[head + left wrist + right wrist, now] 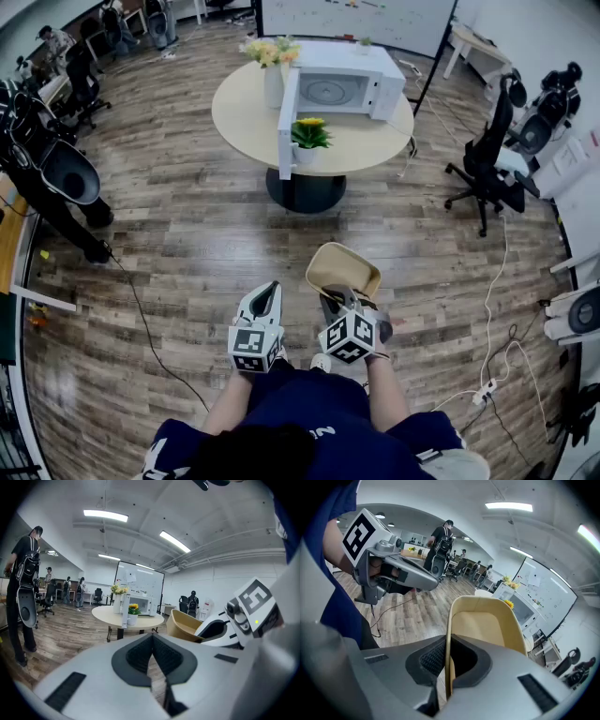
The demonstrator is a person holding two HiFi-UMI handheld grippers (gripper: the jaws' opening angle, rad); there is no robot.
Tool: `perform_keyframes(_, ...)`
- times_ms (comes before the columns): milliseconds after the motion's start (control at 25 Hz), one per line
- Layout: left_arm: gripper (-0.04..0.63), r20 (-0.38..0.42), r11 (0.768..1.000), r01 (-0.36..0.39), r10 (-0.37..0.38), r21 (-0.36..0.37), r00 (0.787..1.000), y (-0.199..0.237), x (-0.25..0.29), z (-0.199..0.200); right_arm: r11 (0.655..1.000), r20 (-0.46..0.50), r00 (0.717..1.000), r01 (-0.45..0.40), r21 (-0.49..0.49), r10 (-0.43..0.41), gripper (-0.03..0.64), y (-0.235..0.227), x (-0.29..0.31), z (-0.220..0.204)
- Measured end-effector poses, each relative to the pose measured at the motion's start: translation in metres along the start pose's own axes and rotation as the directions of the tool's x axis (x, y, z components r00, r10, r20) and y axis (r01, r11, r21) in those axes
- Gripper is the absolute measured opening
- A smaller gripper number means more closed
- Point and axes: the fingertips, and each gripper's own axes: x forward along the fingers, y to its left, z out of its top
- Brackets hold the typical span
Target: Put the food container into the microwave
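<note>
The person stood on the wood floor (187, 262), well apart from the round table (242, 122) where the microwave (342, 89) sat with its door (287, 127) swung open toward the person. A small potted plant (307, 137) stood just beside that door, and a vase of flowers (272, 61) stood behind it.

The food container (343, 270), a beige open tub that showed empty, was carried in the air in front of the person. The right gripper (336, 302) was clenched on it. In the right gripper view, the 2 pads pinched 1 thin side wall of the container (485, 623) at its near rim. The left gripper (266, 296) hung just beside it with its jaws pressed together on nothing. The left gripper view showed only floor past its pads.

The container looked light and thin-walled, probably somewhat flexible, so a hard squeeze could bend the rim. Held by 1 wall alone, it would likely tend to tip away from the grip. A hold low on the wall seemed firmest, and the left gripper could steady the far rim during entry past the door.
</note>
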Motion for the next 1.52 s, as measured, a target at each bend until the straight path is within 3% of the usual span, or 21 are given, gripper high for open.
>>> perform_keyframes(360, 0.003, -0.004, 0.999, 0.044, -0.044, 0.003, 0.999, -0.005, 0.024, 0.001, 0.993, -0.005, 1.0, 0.0, 0.117, 0.001, 0.011, -0.015, 0.012, -0.01)
perform_keyframes(640, 0.003, -0.022, 0.998, 0.056, -0.056, 0.001, 0.998, -0.009, 0.032, -0.005, 0.997, -0.099, 0.994, -0.044, 0.063, 0.05, 0.012, -0.009, 0.018, -0.027)
perform_keyframes(800, 0.005, -0.007, 0.997, 0.063, -0.063, -0.042, 0.998, -0.006, 0.029, -0.008, 0.996, -0.109, 0.992, -0.055, 0.067, 0.062, 0.012, -0.006, 0.018, -0.026)
perform_keyframes(1000, 0.261, 0.004, 0.991, 0.097, -0.097, -0.09, 0.995, -0.002, 0.023, -0.012, 0.996, -0.124, 0.991, -0.042, 0.078, 0.051, 0.012, 0.0, 0.019, -0.022)
perform_keyframes(1160, 0.367, -0.031, 0.99, 0.113, -0.116, -0.087, 0.993, 0.005, 0.022, -0.021, 0.996, -0.14, 0.99, -0.021, 0.082, 0.033, 0.012, 0.005, 0.025, -0.019)
perform_keyframes(1520, 0.394, -0.022, 0.982, 0.185, -0.186, -0.038, 0.982, 0.024, 0.018, -0.015, 0.99, -0.164, 0.986, 0.039, 0.133, -0.017, 0.012, 0.013, 0.037, -0.008)
